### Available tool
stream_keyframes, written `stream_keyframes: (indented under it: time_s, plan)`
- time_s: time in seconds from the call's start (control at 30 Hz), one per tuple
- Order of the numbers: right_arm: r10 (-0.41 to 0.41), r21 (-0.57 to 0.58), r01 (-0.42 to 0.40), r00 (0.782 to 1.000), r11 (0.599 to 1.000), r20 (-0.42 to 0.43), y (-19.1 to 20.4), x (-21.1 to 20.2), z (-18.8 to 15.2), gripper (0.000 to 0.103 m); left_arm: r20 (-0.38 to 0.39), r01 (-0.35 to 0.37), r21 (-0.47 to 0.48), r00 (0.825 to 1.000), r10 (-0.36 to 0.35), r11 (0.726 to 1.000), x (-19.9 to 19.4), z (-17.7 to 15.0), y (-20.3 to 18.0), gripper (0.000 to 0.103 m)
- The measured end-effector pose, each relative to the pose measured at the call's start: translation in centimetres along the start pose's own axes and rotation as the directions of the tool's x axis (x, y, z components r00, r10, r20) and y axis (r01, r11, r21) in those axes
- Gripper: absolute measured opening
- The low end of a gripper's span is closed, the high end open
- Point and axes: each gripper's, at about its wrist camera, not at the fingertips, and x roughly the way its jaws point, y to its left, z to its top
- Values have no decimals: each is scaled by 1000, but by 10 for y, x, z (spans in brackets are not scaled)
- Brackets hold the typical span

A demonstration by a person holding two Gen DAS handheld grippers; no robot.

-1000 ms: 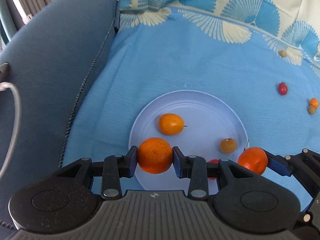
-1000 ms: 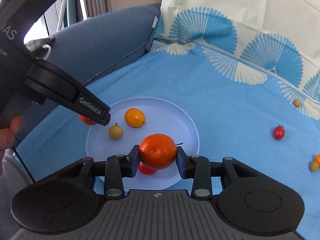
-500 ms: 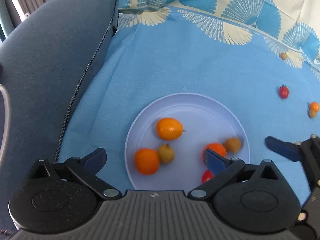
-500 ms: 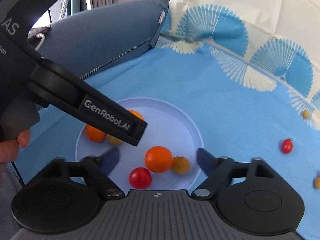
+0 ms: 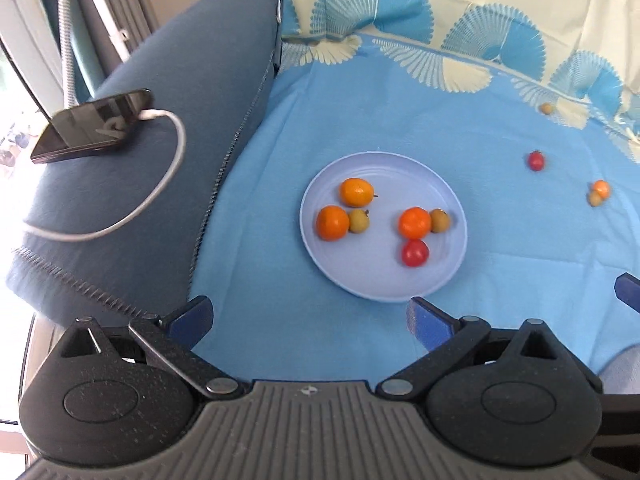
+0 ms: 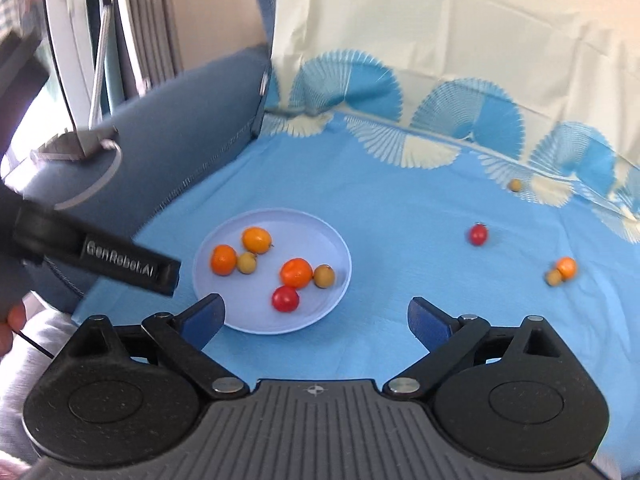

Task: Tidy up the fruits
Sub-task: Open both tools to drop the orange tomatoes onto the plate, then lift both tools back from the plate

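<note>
- Left wrist view: the plate (image 5: 448,276) lies on the blue cloth (image 5: 360,100) and holds six fruits — two mandarins (image 5: 332,222), a kumquat (image 5: 356,192), a red cherry tomato (image 5: 415,253) and two small brownish fruits (image 5: 359,221).
- Four fruits lie loose on the cloth, well apart from the plate: a red tomato (image 6: 478,234), an orange one touching a brownish one (image 6: 566,267), and a small one (image 6: 515,185) near the patterned border.
- Both grippers are released and empty — left gripper (image 5: 308,318), right gripper (image 6: 316,318).
- Judged step: between picks; next, reach right for a loose fruit.
- The small fruits' kind is hard to tell; the phone (image 5: 92,126) on the cushion is blurred.
</note>
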Motion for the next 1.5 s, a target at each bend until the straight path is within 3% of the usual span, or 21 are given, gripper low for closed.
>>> stream_keyframes:
  time_s: [0.23, 0.57, 0.93, 1.5]
  plan:
    - [18, -6, -18, 995, 1000, 95, 4, -72, -31, 100, 84, 1, -6, 996, -1, 1000, -59, -41, -4, 103]
    - [17, -5, -16, 983, 1000, 183, 5, -125, -51, 102, 151, -24, 26, 988, 20, 999, -99, -77, -15, 103]
    - [14, -17, -11, 977, 1000, 214, 8, -135, -51, 102, 168, -31, 32, 986, 25, 999, -103, -79, -17, 103]
    - [0, 32, -4, 989, 999, 147, -5, -104, -49, 102, 125, -25, 72, 992, 16, 997, -78, -56, -36, 103]
